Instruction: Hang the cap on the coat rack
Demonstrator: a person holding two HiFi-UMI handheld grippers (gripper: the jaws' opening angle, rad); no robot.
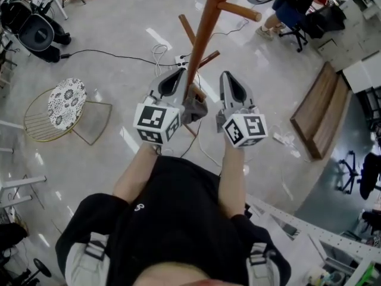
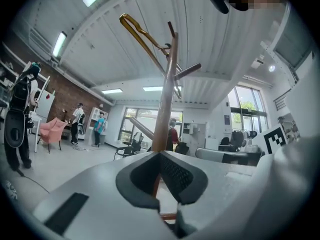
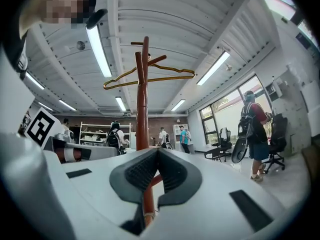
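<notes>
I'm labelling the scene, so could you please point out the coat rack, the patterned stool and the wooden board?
coat rack (image 1: pixel 209 28), head view, on its pole.
patterned stool (image 1: pixel 66 103), head view, on its seat.
wooden board (image 1: pixel 321 112), head view, on its flat face.

Bright room, lit by ceiling strip lights (image 3: pixel 98 51) and big windows (image 2: pixel 247 106); the glossy floor (image 1: pixel 119 34) throws glare streaks, both gripper views bend heavily with dark corners
</notes>
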